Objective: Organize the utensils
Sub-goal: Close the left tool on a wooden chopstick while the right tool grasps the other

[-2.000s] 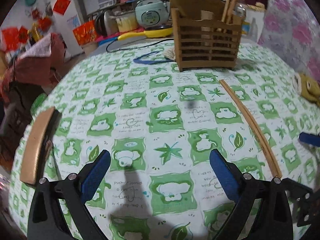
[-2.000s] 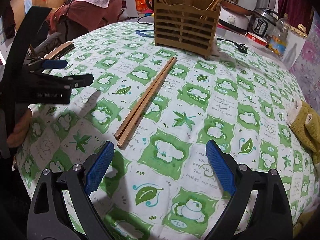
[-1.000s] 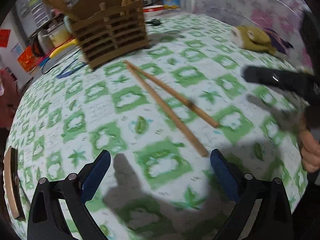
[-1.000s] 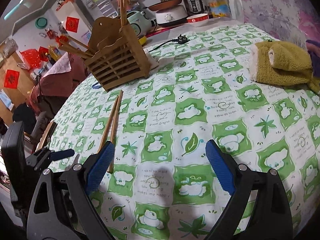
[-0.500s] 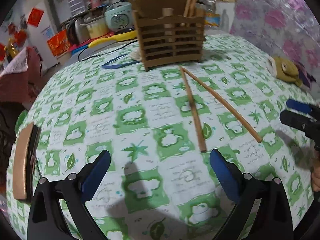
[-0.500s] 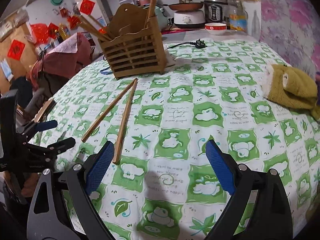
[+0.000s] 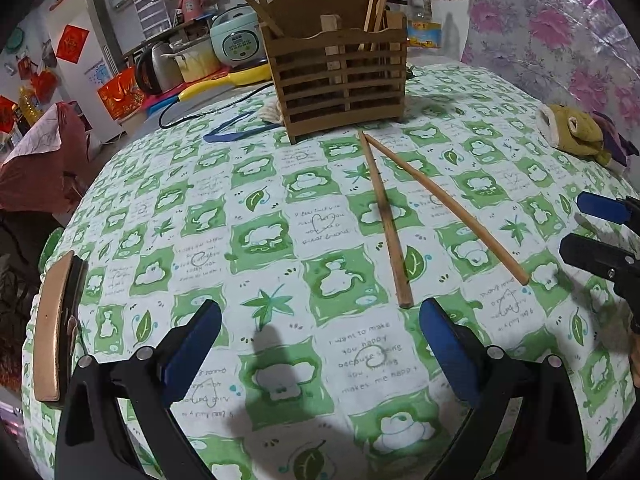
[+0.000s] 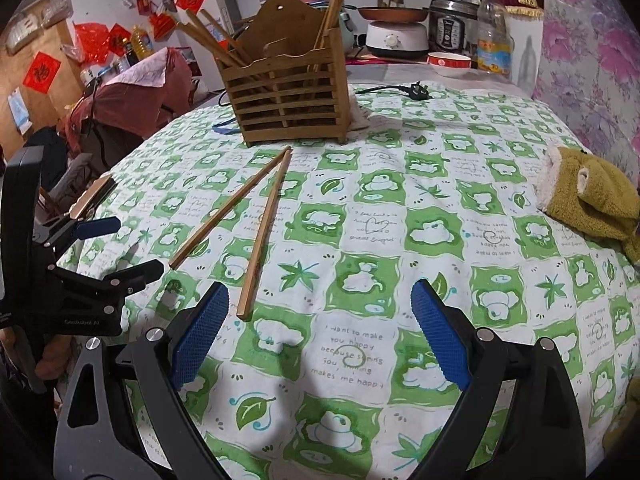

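Observation:
Two wooden chopsticks (image 7: 386, 216) (image 8: 262, 232) lie in a narrow V on the green-and-white tablecloth (image 7: 280, 216), joined at the end near the slatted wooden utensil holder (image 7: 340, 80) (image 8: 286, 100), which has several chopsticks standing in it. My left gripper (image 7: 320, 344) is open and empty, just short of the chopsticks' near ends. My right gripper (image 8: 320, 332) is open and empty too, with one chopstick's tip beside its left finger (image 8: 200, 328). Each gripper shows at the edge of the other's view: the right one (image 7: 600, 232), the left one (image 8: 116, 248).
A green plush toy (image 8: 592, 196) (image 7: 576, 130) lies at the table's right edge. A blue band (image 7: 236, 128) and a black plug and cable (image 8: 416, 90) lie near the holder. A flat tan object (image 7: 56, 320) rests on the table's left edge. Kitchen appliances (image 8: 400, 36) stand behind.
Both views have swung around and settled facing the holder. The chopsticks have spread from lying side by side into a V. Both grippers stay open and empty.

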Action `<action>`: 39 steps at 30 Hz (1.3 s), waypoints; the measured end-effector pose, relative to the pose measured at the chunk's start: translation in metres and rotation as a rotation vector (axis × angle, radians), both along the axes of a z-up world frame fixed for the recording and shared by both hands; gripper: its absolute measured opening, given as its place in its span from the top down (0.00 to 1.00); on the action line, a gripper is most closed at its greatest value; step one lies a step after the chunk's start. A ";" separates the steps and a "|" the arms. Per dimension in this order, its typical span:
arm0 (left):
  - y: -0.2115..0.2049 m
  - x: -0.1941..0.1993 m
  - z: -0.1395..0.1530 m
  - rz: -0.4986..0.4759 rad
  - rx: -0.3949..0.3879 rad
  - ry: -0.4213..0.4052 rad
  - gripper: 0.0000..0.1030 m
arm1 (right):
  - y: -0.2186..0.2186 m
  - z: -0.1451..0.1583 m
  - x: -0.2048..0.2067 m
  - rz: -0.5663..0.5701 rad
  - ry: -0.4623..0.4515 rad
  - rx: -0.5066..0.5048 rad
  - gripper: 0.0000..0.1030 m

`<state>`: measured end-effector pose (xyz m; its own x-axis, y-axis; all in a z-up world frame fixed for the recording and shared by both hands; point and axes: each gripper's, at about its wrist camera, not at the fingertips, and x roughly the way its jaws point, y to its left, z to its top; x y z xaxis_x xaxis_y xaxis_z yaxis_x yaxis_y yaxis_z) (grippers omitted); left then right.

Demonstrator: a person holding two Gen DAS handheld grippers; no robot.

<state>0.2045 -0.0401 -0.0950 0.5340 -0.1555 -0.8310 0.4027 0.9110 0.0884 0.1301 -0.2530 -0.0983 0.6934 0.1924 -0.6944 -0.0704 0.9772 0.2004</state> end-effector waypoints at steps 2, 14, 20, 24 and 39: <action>0.001 0.001 0.000 0.004 -0.004 0.002 0.05 | 0.002 0.000 0.000 0.008 -0.001 -0.010 0.13; 0.002 0.001 0.000 0.004 -0.011 0.004 0.05 | 0.009 0.001 -0.002 0.041 -0.008 -0.032 0.18; 0.002 0.001 -0.001 -0.002 -0.009 0.007 0.05 | 0.007 0.001 -0.002 0.032 -0.010 -0.018 0.18; -0.001 0.001 -0.001 -0.019 -0.008 0.012 0.05 | 0.004 0.002 -0.002 0.023 -0.010 -0.004 0.18; -0.016 0.007 -0.010 -0.095 -0.089 0.105 0.49 | -0.004 0.001 -0.002 0.009 -0.012 0.026 0.18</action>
